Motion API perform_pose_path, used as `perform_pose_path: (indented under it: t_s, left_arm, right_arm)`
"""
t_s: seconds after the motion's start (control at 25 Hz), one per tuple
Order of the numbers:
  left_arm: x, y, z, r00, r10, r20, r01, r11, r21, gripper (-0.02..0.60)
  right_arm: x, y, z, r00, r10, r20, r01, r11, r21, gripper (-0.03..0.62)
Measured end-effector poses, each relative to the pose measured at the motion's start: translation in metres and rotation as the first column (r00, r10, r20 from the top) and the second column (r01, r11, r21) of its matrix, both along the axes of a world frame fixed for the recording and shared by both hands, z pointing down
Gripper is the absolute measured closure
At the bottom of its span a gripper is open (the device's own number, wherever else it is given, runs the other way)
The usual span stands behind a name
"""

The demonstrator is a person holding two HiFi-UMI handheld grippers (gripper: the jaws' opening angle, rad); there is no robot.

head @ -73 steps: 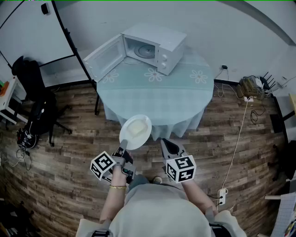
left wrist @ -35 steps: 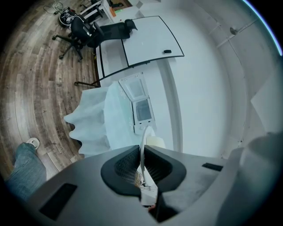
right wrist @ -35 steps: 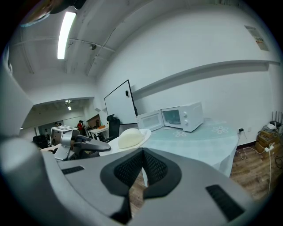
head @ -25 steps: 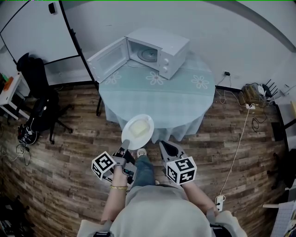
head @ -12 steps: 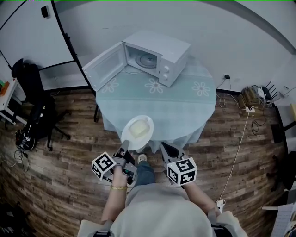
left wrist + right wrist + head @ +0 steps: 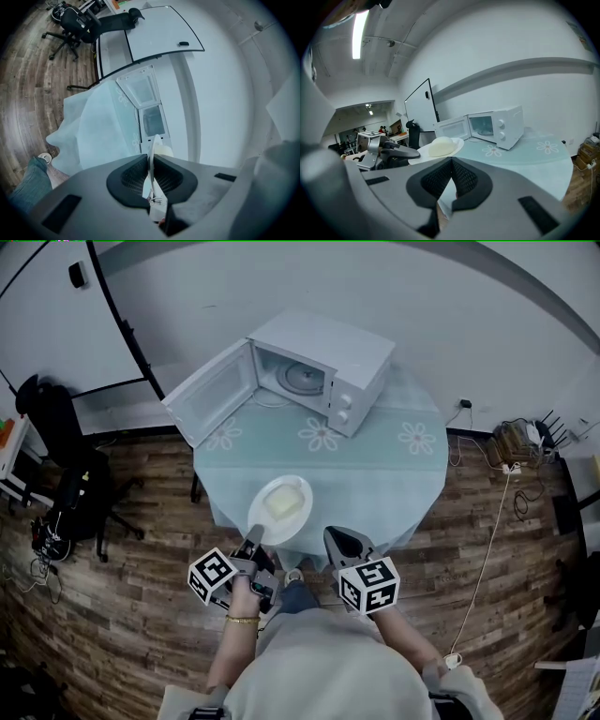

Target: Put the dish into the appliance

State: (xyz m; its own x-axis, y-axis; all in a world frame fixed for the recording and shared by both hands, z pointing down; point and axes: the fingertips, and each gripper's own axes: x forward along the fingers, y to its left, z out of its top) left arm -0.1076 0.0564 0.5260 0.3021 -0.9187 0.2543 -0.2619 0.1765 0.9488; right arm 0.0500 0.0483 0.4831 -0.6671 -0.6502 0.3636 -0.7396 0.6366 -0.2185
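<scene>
Closing in on the bench [image 6: 394,474]: carrying the dish [image 6: 280,506], short of it a second ago, across the near edge at 6 o'clock. Pinching its rim in the left gripper [image 6: 254,544], fingers [image 6: 127,176] nearly closed; holding the right gripper [image 6: 335,540] beside it, fingers [image 6: 436,180] together, empty. Still needing to cross bare cloth to the appliance [image 6: 328,341] at 12 o'clock, door [image 6: 208,395] gaping toward 10.

Your dish [image 6: 258,521] is white, its food [image 6: 283,502] pale yellow. The microwave [image 6: 323,357] is white, the tablecloth [image 6: 375,474] pale teal with white flowers, the floor [image 6: 122,587] brown wood-grain.
</scene>
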Motion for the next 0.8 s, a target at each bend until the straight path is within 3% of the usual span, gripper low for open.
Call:
perform_pose_path:
  t_s: [0.8]
  left_arm:
    - [-0.055,-0.135,-0.010,0.999,0.041,-0.002,-0.041,0.999,-0.004,0.545]
  right_arm:
    - [-0.059,-0.133,-0.022,1.000,0.025,0.000,-0.025,0.999,0.021,0.588]
